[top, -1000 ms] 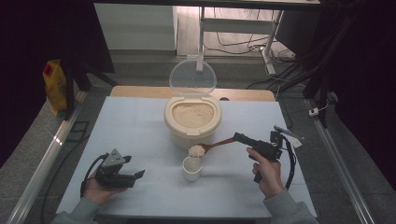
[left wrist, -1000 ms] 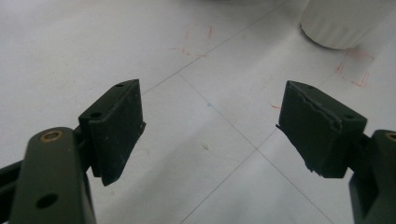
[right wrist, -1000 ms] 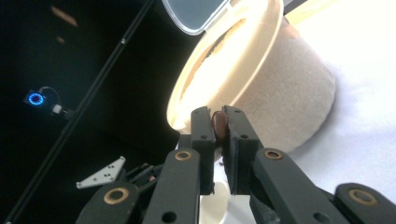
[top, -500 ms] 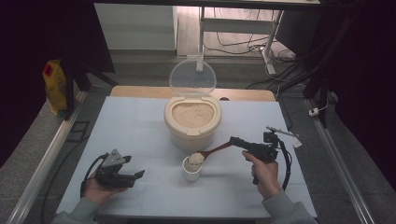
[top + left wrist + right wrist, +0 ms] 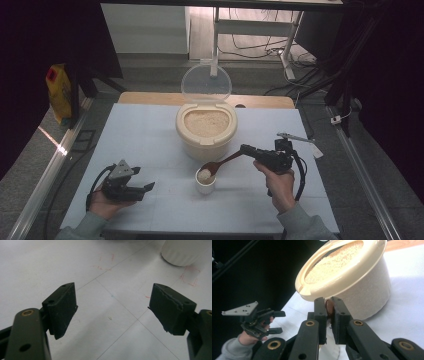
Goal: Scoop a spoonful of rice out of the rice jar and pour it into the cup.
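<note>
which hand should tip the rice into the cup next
Right. Its tool is already shut on the spoon, whose rice-loaded bowl sits over the cup. The left tool rests open on the table, off to the cup's left.

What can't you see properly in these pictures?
- Brown wooden spoon: right gripper view, the shut jaws cover all but a sliver of handle.
- Small white cup: left gripper view, top edge crops it; inside hidden.
- Yellow carton: high view, label too small to read.
</note>
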Demonstrator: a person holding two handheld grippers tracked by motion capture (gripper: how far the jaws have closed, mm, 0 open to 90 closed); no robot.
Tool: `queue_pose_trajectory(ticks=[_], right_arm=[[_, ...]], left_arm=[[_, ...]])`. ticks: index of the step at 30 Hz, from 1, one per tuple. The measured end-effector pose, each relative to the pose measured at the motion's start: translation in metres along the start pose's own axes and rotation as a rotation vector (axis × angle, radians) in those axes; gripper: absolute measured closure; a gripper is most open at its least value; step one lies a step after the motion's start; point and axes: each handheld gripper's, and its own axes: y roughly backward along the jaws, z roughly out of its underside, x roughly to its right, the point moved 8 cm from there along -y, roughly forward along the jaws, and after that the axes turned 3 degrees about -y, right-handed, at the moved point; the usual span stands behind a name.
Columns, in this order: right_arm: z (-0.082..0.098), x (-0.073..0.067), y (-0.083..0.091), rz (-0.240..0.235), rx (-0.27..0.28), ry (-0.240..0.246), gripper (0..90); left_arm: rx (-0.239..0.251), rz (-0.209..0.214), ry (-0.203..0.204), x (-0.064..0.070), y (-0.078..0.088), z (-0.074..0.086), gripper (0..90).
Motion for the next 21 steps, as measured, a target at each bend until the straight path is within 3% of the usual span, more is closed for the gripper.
queue_pose_trajectory(ticks=[6,14,16,21], right_arm=[[-0.002,-0.006,0.002,0.006,0.007,0.077,83.1],[-0.005,-0.025,0.005,0.029,0.018,0.279,83.1],[-0.006,-0.027,0.005,0.03,0.019,0.293,83.1],[-0.007,-0.026,0.008,0.007,0.036,0.265,83.1]], left_arm=[[0.0,-0.001,0.0,0.0,0.0,0.0,21.4],[-0.001,-0.002,0.0,0.0,0.0,0.0,21.3],[-0.001,-0.002,0.002,0.0,0.0,0.0,21.4],[0.0,-0.003,0.003,-0.001,0.0,0.0,21.3]])
